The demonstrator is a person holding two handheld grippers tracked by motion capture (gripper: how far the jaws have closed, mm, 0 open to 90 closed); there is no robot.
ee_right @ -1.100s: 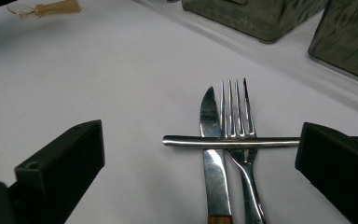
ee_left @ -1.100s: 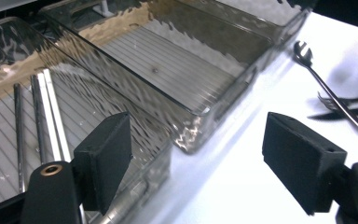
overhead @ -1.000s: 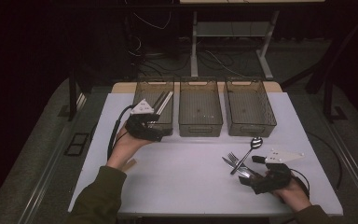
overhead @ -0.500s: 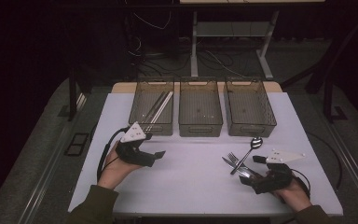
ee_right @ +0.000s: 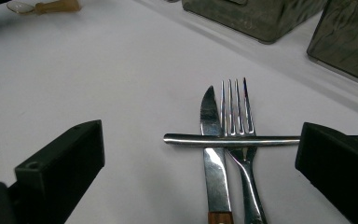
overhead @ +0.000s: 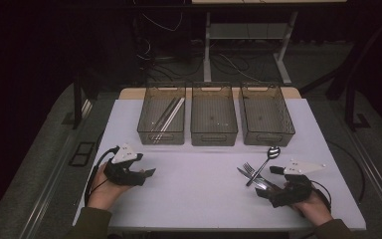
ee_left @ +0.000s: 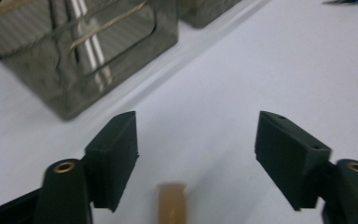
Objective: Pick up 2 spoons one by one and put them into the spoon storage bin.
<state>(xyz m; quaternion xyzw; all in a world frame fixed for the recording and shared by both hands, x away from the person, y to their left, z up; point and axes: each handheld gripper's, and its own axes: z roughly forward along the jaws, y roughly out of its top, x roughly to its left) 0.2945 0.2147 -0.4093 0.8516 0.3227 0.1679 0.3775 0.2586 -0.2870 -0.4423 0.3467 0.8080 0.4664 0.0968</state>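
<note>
Right gripper: black jaws spread wide, pinching nothing, hovering low over the white table with a knife and a fork lying side by side between them, tips pointing away toward the bins. Across both, touching them from above, the handle of a spoon, running toward the right jaw; seen from above, spoon bowl lying just in front of the right-hand bin. Wooden end of the knife handle just visible at the bottom of the right gripper view. Left gripper: jaws apart with only bare tabletop between them, having just been closing a little, gripping nothing; low at the left near side of the table, well apart from the cutlery. Beyond it, the left bin, a dark see-through container holding a pair of pale chopsticks laid lengthwise. Next to that, the middle bin and the right bin, three in a row along the far edge. Nothing between the right jaws and the cutlery except the spoon handle crossing on top. A black cable looping from the left gripper along the table edge.
</note>
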